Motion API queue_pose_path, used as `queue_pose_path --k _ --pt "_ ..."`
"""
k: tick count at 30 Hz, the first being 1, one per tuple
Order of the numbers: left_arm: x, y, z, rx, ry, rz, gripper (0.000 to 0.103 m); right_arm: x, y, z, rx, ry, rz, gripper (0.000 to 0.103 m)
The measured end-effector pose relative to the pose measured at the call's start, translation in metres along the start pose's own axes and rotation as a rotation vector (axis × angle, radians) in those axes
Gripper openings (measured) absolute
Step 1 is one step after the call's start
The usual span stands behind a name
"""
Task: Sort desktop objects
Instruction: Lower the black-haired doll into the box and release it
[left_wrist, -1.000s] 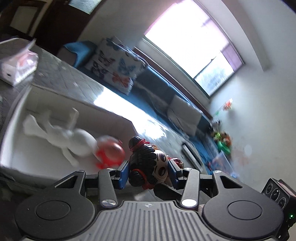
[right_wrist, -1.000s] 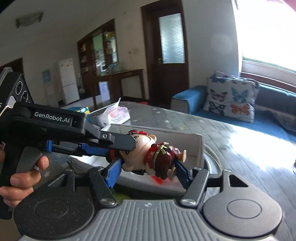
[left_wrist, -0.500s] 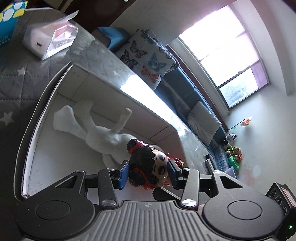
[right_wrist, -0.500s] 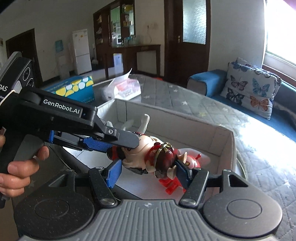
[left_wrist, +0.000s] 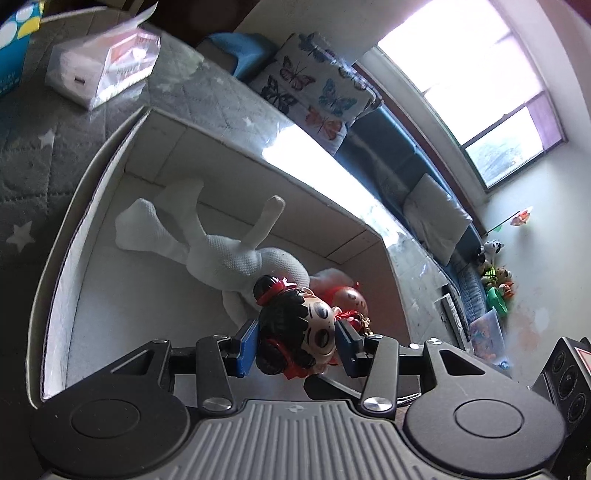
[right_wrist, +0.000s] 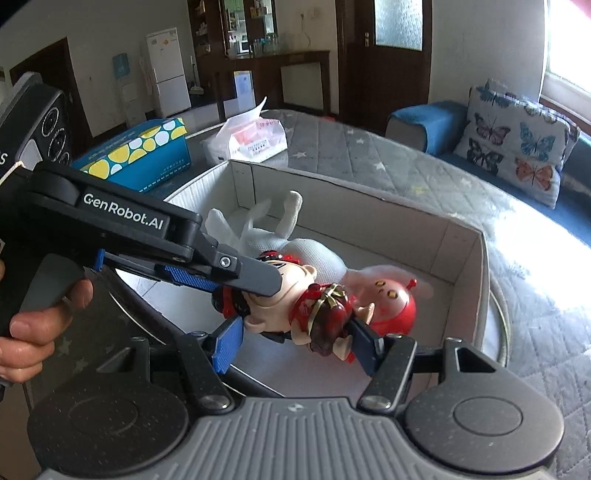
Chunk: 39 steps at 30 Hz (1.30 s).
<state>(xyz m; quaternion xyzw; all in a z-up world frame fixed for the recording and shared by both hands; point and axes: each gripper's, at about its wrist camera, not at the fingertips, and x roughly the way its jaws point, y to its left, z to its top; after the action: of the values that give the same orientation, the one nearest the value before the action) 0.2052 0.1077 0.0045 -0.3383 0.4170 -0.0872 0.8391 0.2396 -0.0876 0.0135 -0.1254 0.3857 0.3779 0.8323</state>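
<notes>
the doll (left_wrist: 295, 325) hangs over the box (left_wrist: 92, 206), head and body clamped between both grippers' jaws.

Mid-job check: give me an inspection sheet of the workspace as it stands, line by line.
Surface: grey quilted star-print cover.
Job's things: open white box holds a white knitted toy and a red round toy; a doll is held over the box.
Clutter: tissue pack and blue dotted carton, both outside the box.
Grippers: left gripper shut on the doll's head; right gripper shut on its body; a hand holds the left gripper.
Cables: nothing seen.
Surroundings: butterfly cushion, sofa, window, fridge, dark doors.
</notes>
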Motion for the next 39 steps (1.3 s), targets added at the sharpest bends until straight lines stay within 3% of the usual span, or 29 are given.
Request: queue_pose_path --k 6,19,39 --pt "0.009 0.001 0.003 0.015 0.046 0.042 0.048 0.004 -0.008 0.001 0.025 0.032 0.040 0.064" --pt "0.008 0.000 0.001 0.028 0.050 0.033 0.046 0.000 -0.011 -0.004 0.040 0.018 0.034 0.064" --pt "-0.049 -0.022 -0.034 0.126 -0.070 0.031 0.046 -0.084 0.027 -0.050 0.063 -0.245 -0.041 0.071"
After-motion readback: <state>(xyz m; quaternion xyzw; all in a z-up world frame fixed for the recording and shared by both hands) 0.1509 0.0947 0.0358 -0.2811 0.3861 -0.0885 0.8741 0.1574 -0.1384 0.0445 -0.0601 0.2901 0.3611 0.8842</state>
